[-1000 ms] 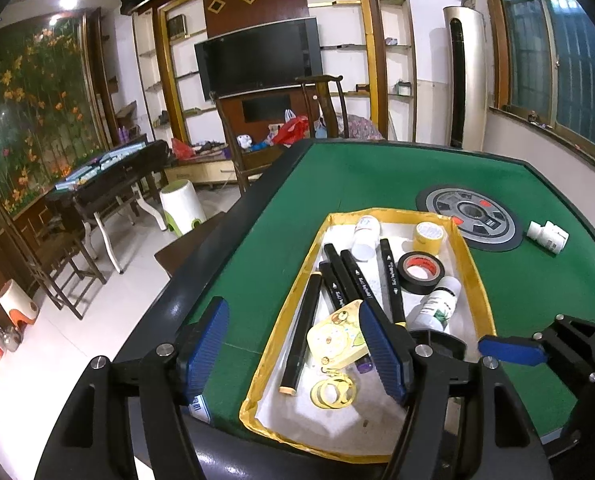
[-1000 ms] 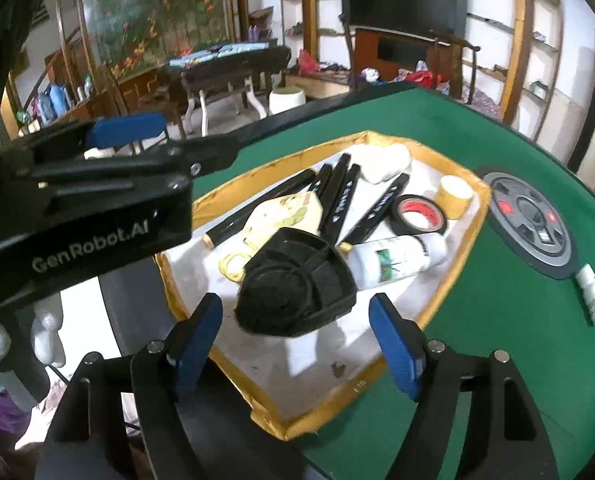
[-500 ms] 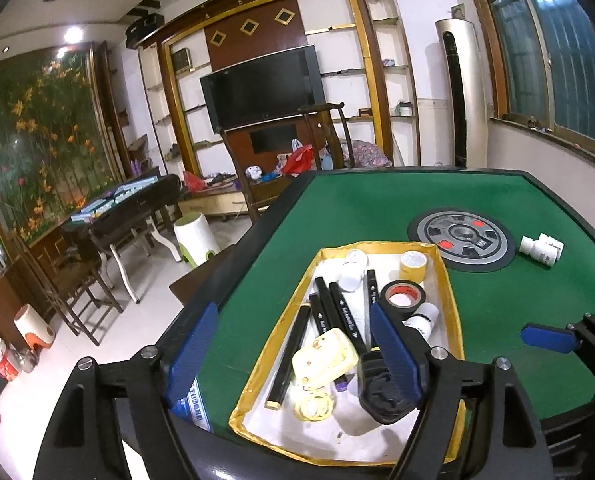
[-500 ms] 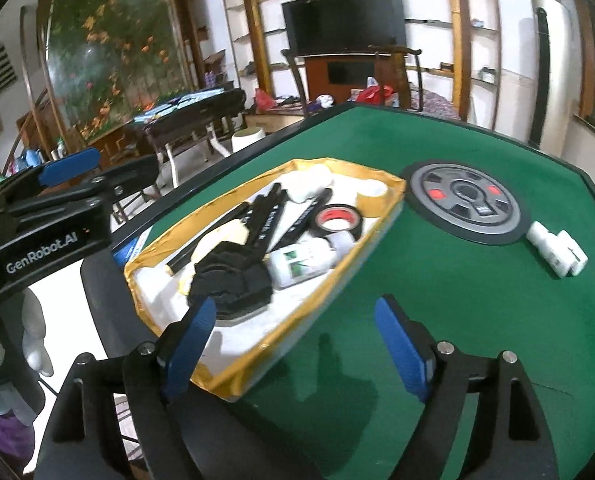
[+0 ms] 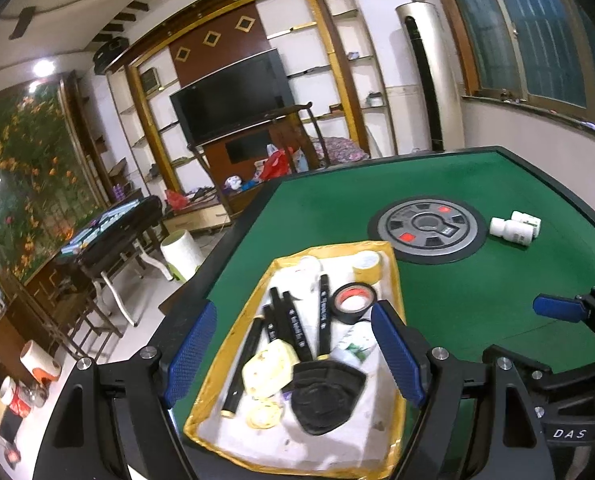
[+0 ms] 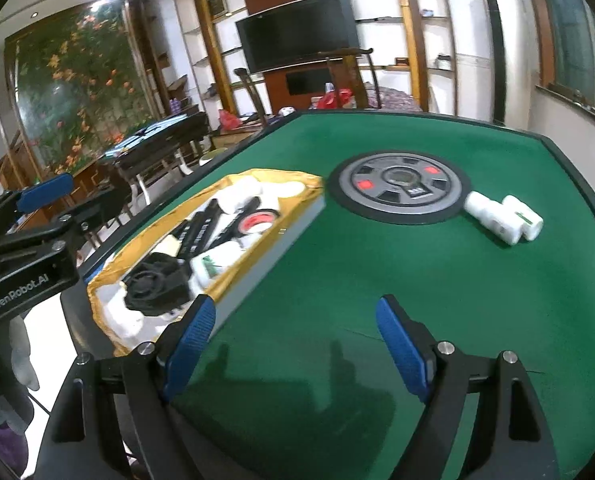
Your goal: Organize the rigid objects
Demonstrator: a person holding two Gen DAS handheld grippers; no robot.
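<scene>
A gold-rimmed tray [image 5: 393, 280] [image 6: 257, 268] sits at the table's near left. It holds black markers [image 5: 293, 324], a black tape roll [image 5: 353, 304], a yellow tape roll [image 5: 367, 264], a white bottle [image 5: 355, 340], a yellow piece [image 5: 269, 368] and a black mesh object [image 5: 325, 394] [image 6: 153, 284]. Two white bottles [image 5: 515, 226] [image 6: 503, 216] lie on the green felt at the right. My left gripper [image 5: 293, 352] is open and empty above the tray's near end. My right gripper [image 6: 297, 344] is open and empty over bare felt right of the tray.
A round grey and black dial plate [image 5: 427, 230] [image 6: 399, 186] is set in the middle of the green table [image 6: 377, 280]. The table's black edge [image 5: 577, 200] runs around it. Chairs, a TV unit and another table stand beyond.
My right gripper has drawn back from the black mesh object in the tray and swung right over the felt. My left gripper has pulled back and lifted.
</scene>
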